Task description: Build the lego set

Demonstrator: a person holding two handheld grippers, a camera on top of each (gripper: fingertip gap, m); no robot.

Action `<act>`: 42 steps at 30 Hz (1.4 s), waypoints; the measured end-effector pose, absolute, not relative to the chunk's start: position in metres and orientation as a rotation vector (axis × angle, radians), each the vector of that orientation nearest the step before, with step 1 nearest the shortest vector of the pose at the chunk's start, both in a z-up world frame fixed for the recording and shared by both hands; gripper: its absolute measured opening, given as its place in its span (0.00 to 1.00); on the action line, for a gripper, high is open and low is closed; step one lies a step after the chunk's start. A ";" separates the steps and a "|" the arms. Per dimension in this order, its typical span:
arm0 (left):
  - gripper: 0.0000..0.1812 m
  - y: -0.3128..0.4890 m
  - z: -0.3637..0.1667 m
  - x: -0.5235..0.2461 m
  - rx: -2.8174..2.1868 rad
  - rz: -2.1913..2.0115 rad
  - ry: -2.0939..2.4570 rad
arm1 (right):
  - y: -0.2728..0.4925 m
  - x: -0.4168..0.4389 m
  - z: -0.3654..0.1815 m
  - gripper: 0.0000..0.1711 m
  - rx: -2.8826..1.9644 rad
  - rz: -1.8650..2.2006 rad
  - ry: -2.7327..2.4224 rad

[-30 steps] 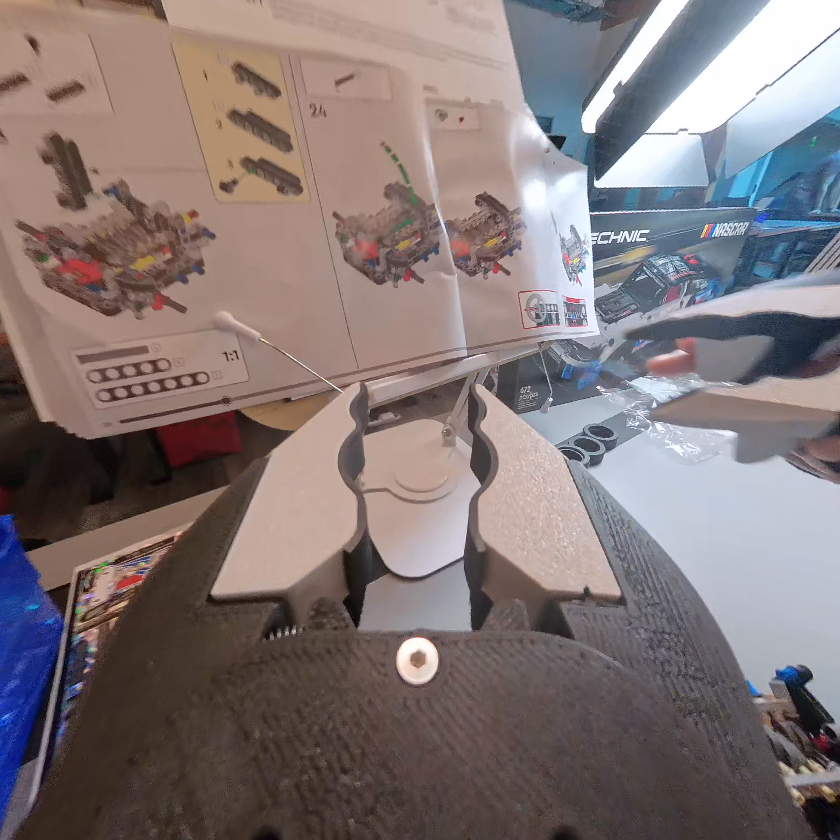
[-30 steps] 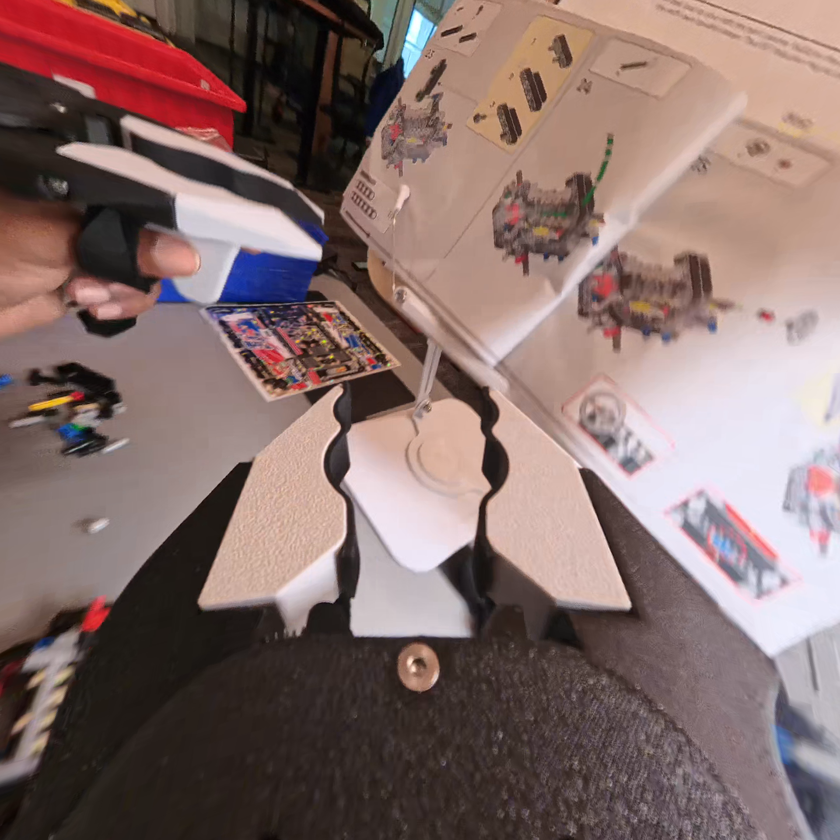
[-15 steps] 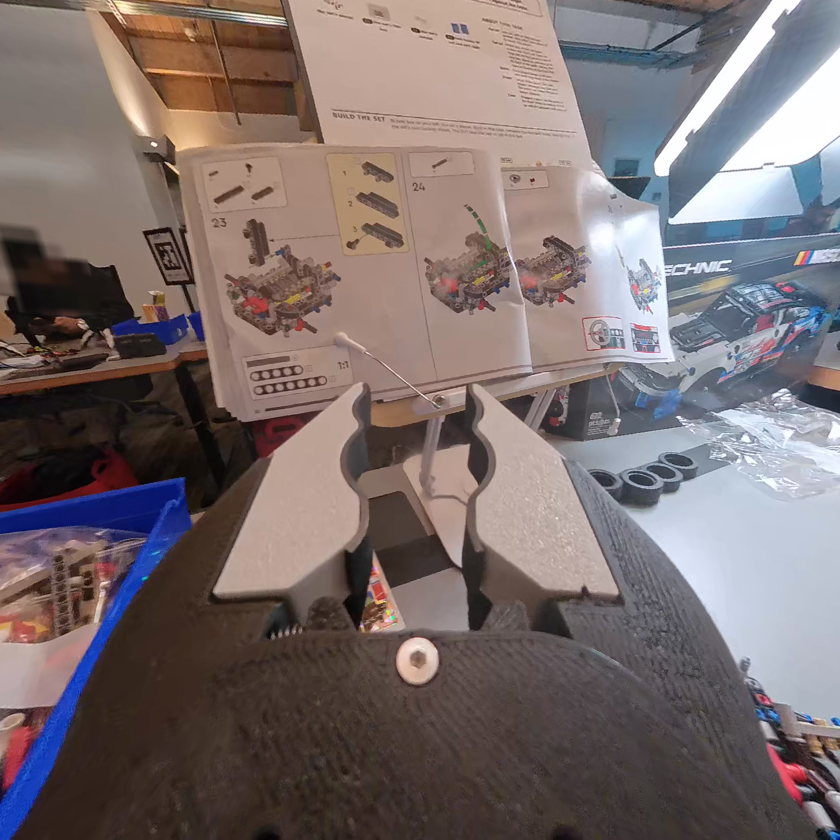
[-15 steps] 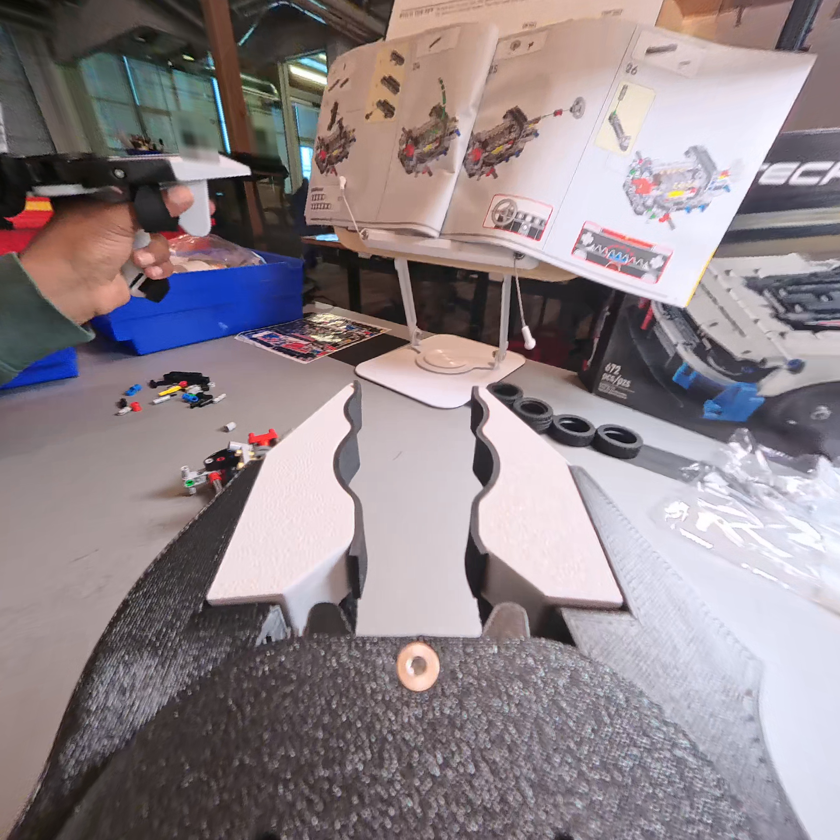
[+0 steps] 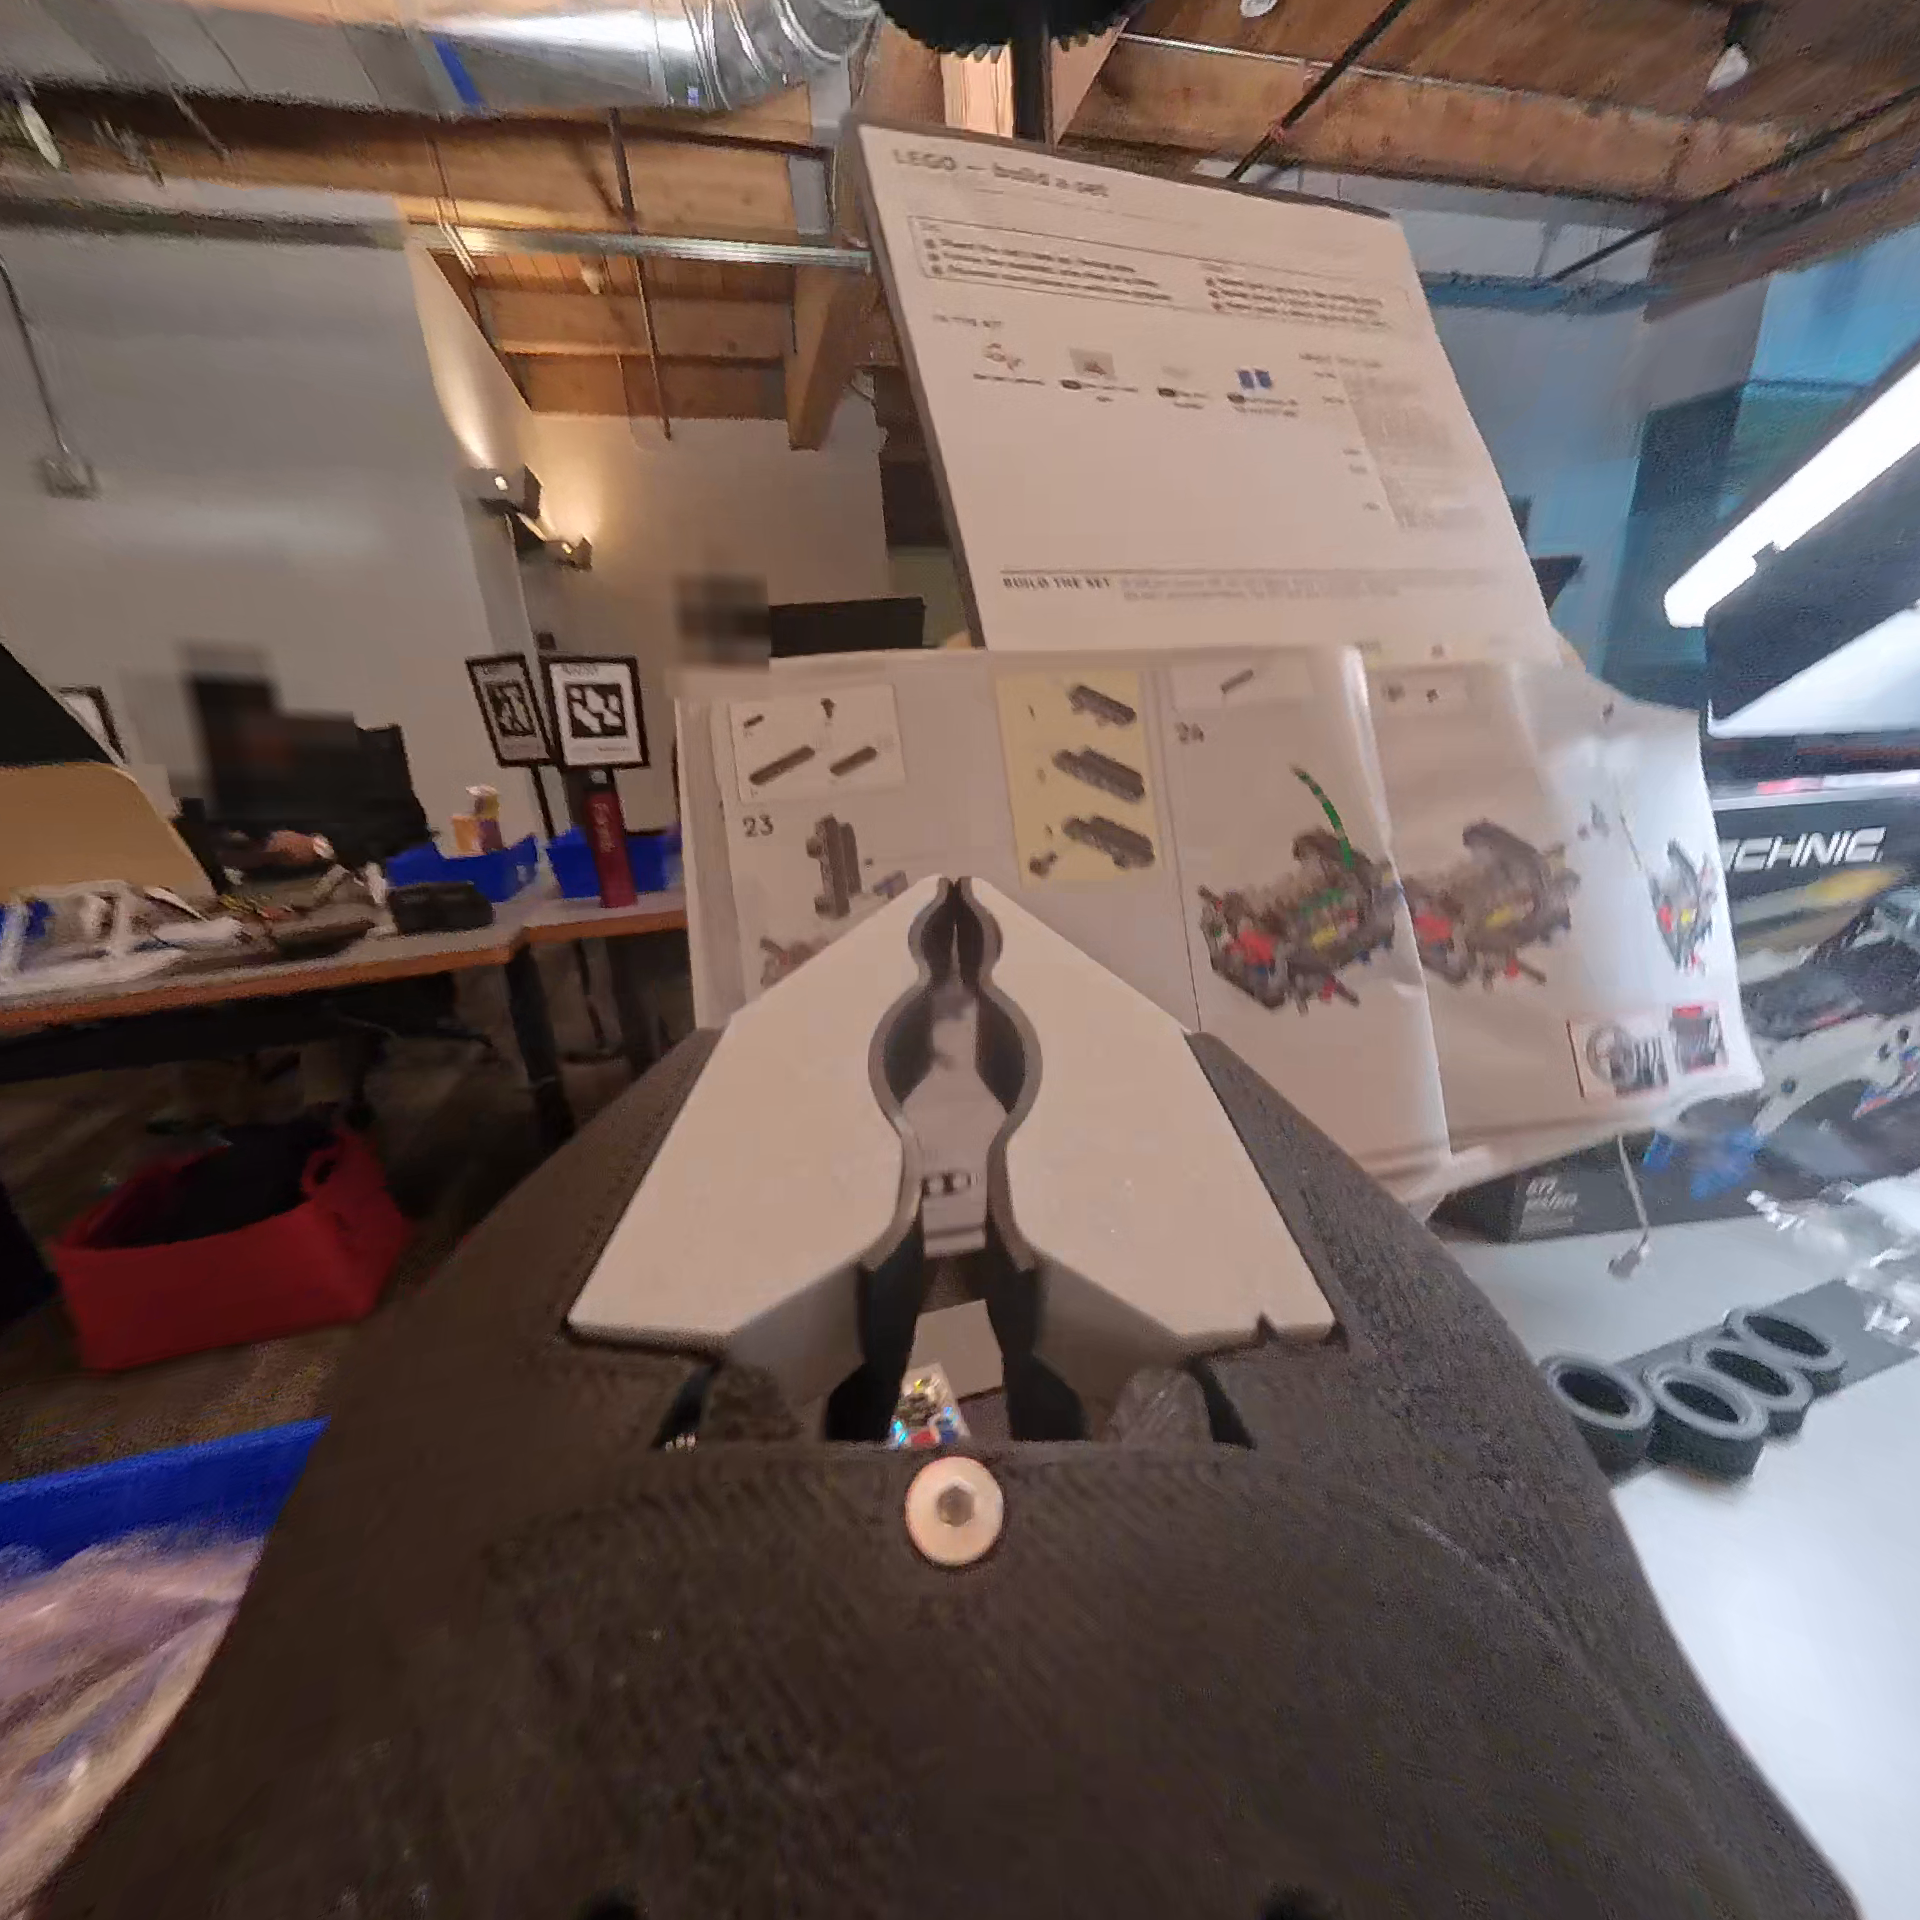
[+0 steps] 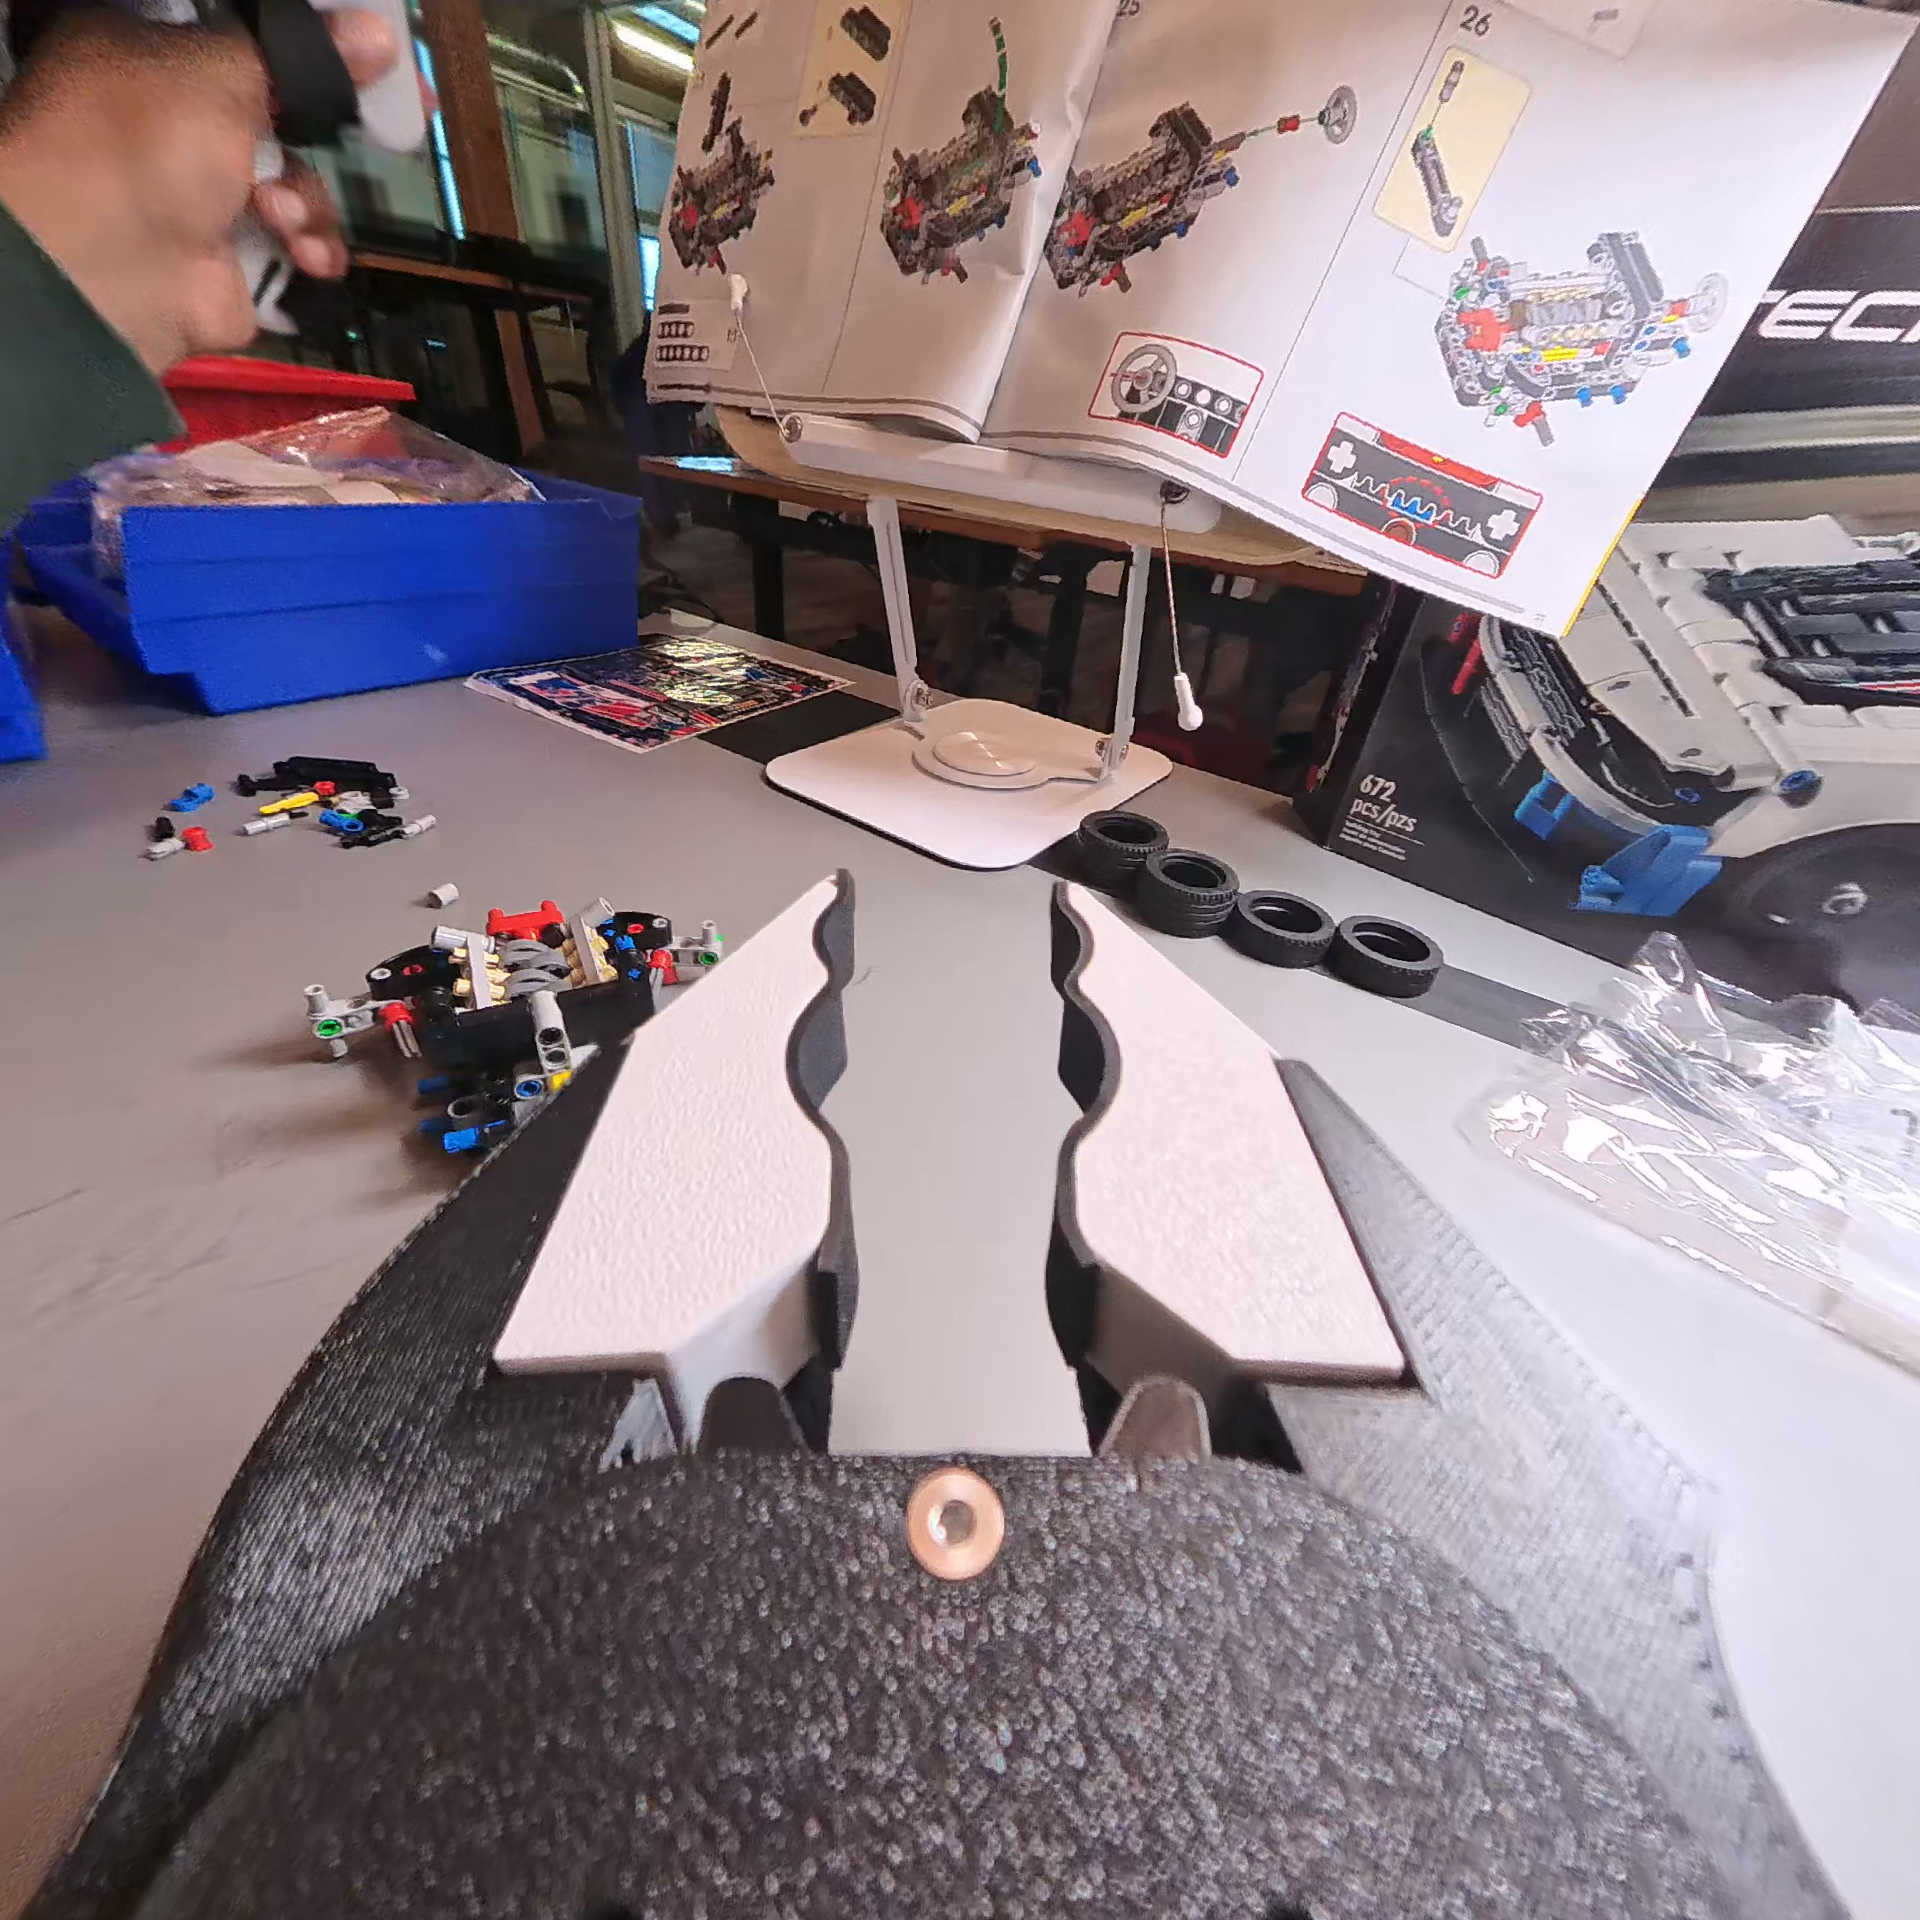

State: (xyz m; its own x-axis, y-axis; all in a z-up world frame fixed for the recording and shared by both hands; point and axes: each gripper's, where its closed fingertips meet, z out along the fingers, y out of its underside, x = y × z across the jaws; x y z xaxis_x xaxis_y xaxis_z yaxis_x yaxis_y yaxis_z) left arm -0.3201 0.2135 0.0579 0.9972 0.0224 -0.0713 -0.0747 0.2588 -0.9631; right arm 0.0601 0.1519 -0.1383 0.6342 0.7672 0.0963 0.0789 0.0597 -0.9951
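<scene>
Build is sitting pretty early on: only a small partly built chassis (image 6: 509, 987) is lying on the grey table (image 6: 208, 1195), with a little pile of loose pins and connectors (image 6: 291, 805) farther back. Four tires (image 6: 1257, 914) are waiting unused by the booklet stand (image 6: 966, 769). The instruction booklet (image 5: 1195, 883) is showing many steps ahead. The left gripper (image 5: 954, 883) is pinched closed on nothing, aiming at the booklet; the right gripper (image 6: 951, 894) is gaping open over bare table, just right of the chassis.
</scene>
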 end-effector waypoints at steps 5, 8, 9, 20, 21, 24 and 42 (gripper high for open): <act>0.00 0.267 0.088 -0.353 -1.369 -0.027 0.022 | 0.153 0.066 -0.134 0.21 -1.433 0.611 -0.731; 0.00 0.295 0.089 -0.376 -1.437 0.046 0.048 | 0.151 0.065 -0.133 0.21 -1.428 0.623 -0.737; 0.00 0.301 0.087 -0.381 -1.455 0.051 0.054 | 0.150 0.064 -0.133 0.21 -1.427 0.626 -0.743; 0.00 0.320 0.085 -0.385 -1.478 0.048 0.073 | 0.144 0.056 -0.137 0.21 -1.417 0.604 -0.806; 0.00 0.321 0.087 -0.383 -1.478 0.050 0.077 | 0.144 0.056 -0.137 0.21 -1.418 0.606 -0.806; 0.00 0.324 0.092 -0.380 -1.476 0.069 0.076 | 0.144 0.057 -0.138 0.21 -1.423 0.606 -0.806; 0.00 0.334 0.092 -0.368 -1.510 0.115 0.106 | 0.145 0.054 -0.145 0.20 -1.441 0.583 -0.839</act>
